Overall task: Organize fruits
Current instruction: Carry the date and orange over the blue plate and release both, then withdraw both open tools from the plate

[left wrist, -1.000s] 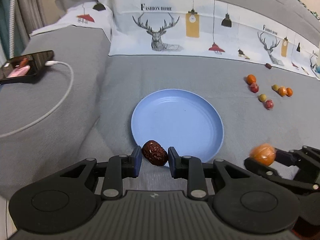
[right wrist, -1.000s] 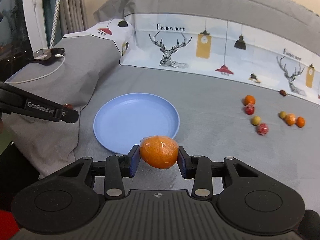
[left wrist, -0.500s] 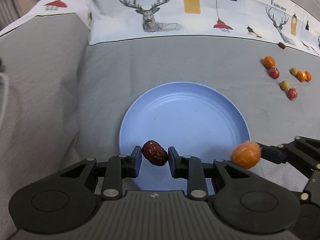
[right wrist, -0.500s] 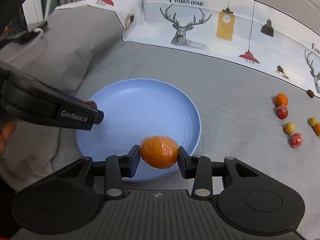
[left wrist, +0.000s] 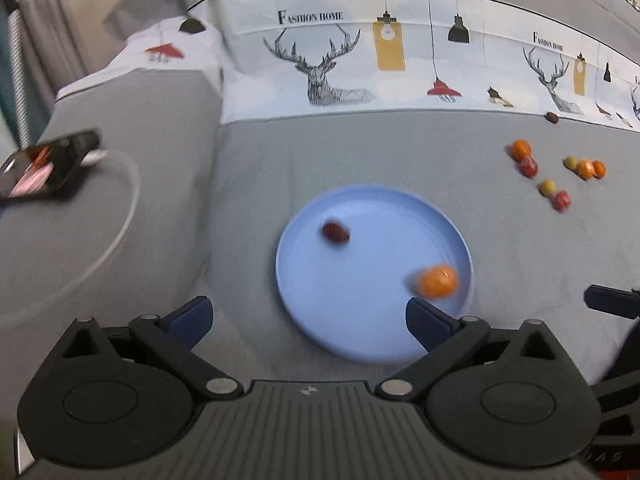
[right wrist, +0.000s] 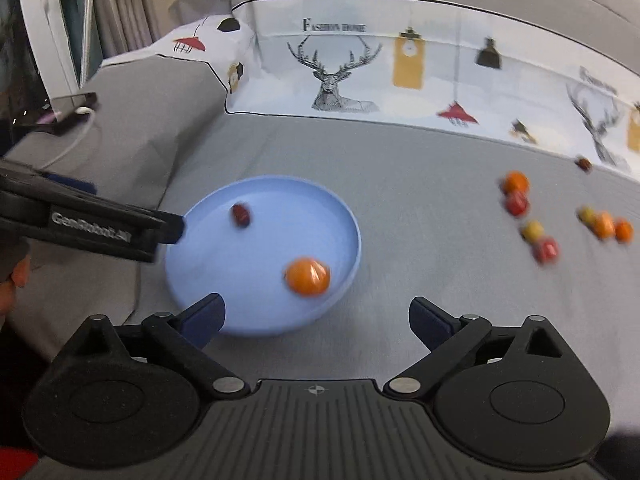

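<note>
A blue plate lies on the grey cloth. In it are a dark red date at the far left and a wrapped orange at the near right. My left gripper is open and empty, above the plate's near edge. My right gripper is open and empty, just near of the plate's right side. Several small orange, red and yellow fruits lie loose on the cloth to the right.
A phone on a white cable lies on the raised grey cushion at the left. A printed white cloth runs along the back. A lone dark date sits at its edge, far right.
Both grippers opened and dropped their fruit: the date and the orange now lie in the plate. Both grippers drew back and up from it.
</note>
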Demonstrator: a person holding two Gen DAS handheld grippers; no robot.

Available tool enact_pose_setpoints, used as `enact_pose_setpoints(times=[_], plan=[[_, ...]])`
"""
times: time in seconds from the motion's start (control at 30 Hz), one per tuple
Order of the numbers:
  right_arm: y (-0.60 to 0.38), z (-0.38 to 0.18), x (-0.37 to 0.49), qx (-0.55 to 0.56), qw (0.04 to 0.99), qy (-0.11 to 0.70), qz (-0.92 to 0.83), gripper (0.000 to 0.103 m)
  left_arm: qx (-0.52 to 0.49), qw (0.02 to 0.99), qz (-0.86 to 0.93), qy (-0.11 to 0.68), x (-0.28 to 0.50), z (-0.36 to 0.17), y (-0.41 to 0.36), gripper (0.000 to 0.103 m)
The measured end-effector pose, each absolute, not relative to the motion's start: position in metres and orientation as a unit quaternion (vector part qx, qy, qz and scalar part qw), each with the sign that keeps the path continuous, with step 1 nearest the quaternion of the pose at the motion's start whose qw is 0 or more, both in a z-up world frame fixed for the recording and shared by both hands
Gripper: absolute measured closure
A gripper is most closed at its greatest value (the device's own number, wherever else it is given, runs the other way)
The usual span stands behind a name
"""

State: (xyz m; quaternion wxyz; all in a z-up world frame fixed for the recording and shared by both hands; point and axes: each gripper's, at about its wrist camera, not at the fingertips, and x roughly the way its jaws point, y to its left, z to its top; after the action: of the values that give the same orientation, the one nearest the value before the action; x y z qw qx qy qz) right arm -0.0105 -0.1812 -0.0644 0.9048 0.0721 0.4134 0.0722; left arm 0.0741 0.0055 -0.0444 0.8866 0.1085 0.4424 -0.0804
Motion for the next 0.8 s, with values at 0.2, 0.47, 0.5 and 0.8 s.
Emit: enact_pose_setpoints(times=[0.2,0.47,0.5,0.8], plan=[[-0.187,-0.041,-0.05,0.077,0.918,0.386,0.045,0.001,0.128,0.891,-0.098,0.425,0.021,-0.021,-0.004,0.0],[-0.203,-0.006,-0.098,0.081,0.943,0.321,0.032,0.001,0.106,0.907,-0.106,0.394,-0.016,0.001,-0.017,0.0],[-0.204,-0.005,-0.101,0.081,0.944,0.319,0.031,0.001,0.108,0.907,-0.107,0.393,-0.019,0.002,-0.017,0.0],[-0.204,0.003,-0.111,0.085,0.948,0.306,0.027,0.001,0.112,0.914,-0.1,0.376,-0.03,0.014,-0.011,0.0]])
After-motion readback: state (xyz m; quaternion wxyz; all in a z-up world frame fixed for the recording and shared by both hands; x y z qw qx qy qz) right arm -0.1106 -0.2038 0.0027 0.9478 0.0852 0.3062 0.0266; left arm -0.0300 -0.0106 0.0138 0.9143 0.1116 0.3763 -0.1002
